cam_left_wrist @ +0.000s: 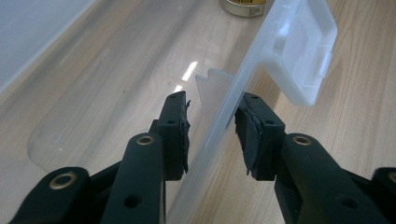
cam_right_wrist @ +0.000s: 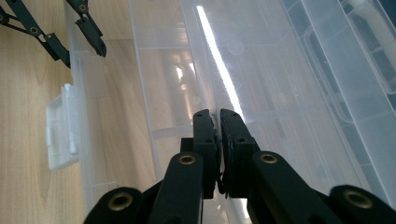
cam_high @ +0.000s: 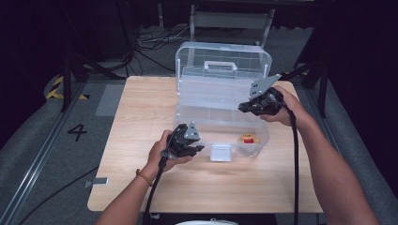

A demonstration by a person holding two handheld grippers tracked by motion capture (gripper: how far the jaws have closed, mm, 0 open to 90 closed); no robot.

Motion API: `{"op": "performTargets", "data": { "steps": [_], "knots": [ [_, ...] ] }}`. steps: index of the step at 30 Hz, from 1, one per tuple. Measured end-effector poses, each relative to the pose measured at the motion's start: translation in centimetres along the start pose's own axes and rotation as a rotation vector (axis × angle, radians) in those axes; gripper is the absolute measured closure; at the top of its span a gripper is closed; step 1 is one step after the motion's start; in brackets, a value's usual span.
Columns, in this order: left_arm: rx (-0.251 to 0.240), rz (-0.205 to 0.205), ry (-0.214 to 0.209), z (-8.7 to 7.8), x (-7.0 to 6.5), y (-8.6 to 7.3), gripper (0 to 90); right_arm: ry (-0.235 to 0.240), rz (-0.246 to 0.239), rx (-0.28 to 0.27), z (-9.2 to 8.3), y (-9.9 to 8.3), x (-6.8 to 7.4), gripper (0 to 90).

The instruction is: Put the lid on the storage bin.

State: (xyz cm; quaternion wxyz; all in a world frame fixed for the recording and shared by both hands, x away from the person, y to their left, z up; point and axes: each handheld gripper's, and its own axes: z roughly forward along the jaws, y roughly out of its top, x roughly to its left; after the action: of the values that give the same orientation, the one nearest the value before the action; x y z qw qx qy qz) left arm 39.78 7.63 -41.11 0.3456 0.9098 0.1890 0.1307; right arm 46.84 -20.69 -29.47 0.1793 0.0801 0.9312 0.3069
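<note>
A clear plastic storage box [cam_high: 187, 101] stands open on the wooden table, its lid [cam_high: 220, 56] upright at the back. Inside, at the front right, lies a small round tin [cam_high: 248, 139], also at the top of the left gripper view [cam_left_wrist: 243, 5]. My left gripper [cam_high: 199, 149] [cam_left_wrist: 212, 121] straddles the box's front wall [cam_left_wrist: 219, 121] beside the white latch [cam_left_wrist: 303, 56]. Its jaws stand apart, and only the outer pad is close against the wall. My right gripper [cam_high: 242, 108] [cam_right_wrist: 218, 116] reaches into the box from the right, shut on a thin clear plastic edge [cam_right_wrist: 212, 51].
The box covers the table's back middle. Bare wood [cam_high: 141, 117] lies to its left and along the near edge. The white latch [cam_high: 220, 152] sticks out at the box's front. A chair [cam_high: 230, 21] and cables [cam_high: 155, 40] sit beyond the table on the floor.
</note>
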Motion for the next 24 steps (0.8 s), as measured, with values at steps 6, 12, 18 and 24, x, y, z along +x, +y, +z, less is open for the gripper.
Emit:
{"op": "performTargets", "data": {
  "steps": [6,12,18,24],
  "knots": [
    [-0.015,0.017,0.026,-0.5,-0.2,-0.3,66.5,0.005,0.008,0.005,-0.1,-0.1,0.3,86.2],
    [-0.017,0.018,0.056,-1.5,-0.1,-1.0,65.6,0.004,0.012,-0.003,-0.1,-0.3,0.6,85.7],
    [-0.009,0.024,0.076,-1.9,-0.1,-1.2,63.5,0.001,0.028,-0.024,-0.1,-0.6,0.8,85.0],
    [-0.063,0.023,0.062,-2.1,-0.3,-0.9,62.4,0.016,0.049,-0.047,0.0,-1.0,1.3,84.8]
  ]
}}
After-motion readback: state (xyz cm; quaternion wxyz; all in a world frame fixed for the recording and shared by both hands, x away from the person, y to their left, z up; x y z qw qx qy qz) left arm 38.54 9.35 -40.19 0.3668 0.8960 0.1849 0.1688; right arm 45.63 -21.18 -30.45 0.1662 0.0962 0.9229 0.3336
